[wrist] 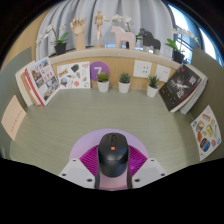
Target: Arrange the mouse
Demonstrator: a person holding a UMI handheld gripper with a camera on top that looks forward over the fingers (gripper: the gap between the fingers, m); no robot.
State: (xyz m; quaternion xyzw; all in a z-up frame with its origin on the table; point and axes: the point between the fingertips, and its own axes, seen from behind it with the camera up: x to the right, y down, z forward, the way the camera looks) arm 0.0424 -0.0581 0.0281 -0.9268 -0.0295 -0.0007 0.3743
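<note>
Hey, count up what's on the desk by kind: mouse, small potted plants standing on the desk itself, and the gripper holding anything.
Mouse: 1, the black mouse between the gripper fingers, which press on its sides.
Potted plants in white pots on the desk: 3, at and.
Total: 4 things.

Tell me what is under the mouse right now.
The black mouse sits between the gripper's fingers, their pink pads showing at either side. Bare table surrounds it. Whatever lies directly beneath the mouse is hidden by its body.
</note>
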